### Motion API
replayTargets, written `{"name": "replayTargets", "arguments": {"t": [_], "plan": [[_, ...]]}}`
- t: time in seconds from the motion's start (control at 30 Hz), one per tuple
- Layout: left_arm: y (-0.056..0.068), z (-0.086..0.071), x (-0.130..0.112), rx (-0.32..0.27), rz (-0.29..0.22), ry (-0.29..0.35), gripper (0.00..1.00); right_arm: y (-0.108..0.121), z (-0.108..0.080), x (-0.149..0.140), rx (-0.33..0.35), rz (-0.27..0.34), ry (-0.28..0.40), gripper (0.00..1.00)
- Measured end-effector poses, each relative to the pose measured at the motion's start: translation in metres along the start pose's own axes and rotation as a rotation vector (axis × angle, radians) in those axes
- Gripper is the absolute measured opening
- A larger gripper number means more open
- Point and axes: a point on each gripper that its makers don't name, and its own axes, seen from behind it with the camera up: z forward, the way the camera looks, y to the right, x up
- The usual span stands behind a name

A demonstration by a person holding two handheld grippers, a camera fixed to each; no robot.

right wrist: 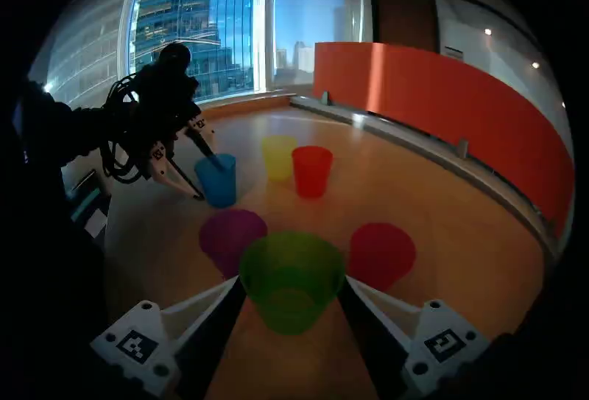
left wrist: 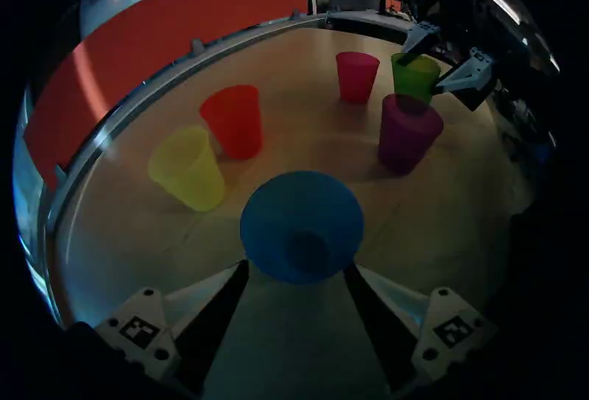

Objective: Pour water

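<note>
On the wooden counter [left wrist: 442, 208], six coloured cups are standing upright, and I am holding two of them. My left tongs [left wrist: 296, 269] are clamping the blue cup [left wrist: 302, 227], one finger pressing on each side. My right tongs [right wrist: 290, 281] are gripping the green cup [right wrist: 292, 300] the same way.

Step in hand, as I am judging it: both grasps are made and pouring is not yet begun. Neither held cup is tilting, and the two are sitting well apart. I cannot tell whether either cup is holding water, so I am not recording which one is the source.

Next move, as I am judging it: one cup is going to need lifting and carrying until its lip is hanging over the other's mouth. It then needs tipping slowly while the receiving cup is kept steady and level.

Obstacles:
- The purple cup [left wrist: 407, 131] is standing between my two cups, just beside the green one. A straight low path is risking a knock, so I am planning to go over it.
- The pink cup [left wrist: 357, 76] is sitting near the green one on its other side.
- The yellow cup [left wrist: 188, 168] and the red cup [left wrist: 234, 120] are standing side by side near the blue cup, toward the orange wall panel [left wrist: 147, 39], and are limiting room on that side.
</note>
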Motion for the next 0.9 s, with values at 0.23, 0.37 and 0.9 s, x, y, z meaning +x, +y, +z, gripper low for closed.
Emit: {"name": "replayTargets", "arguments": {"t": [0.23, 0.37, 0.9], "plan": [[-0.002, -0.013, -0.005, 0.013, -0.030, 0.018, 0.96, 0.000, 0.007, -0.014, 0.001, 0.010, -0.018, 0.89], [-0.002, -0.019, -0.005, 0.017, -0.040, 0.027, 0.96, 0.000, 0.010, -0.022, -0.001, 0.012, -0.026, 0.89], [0.004, -0.027, -0.004, 0.022, -0.038, 0.039, 0.96, -0.001, 0.007, -0.036, -0.028, 0.009, -0.036, 0.90]]}}
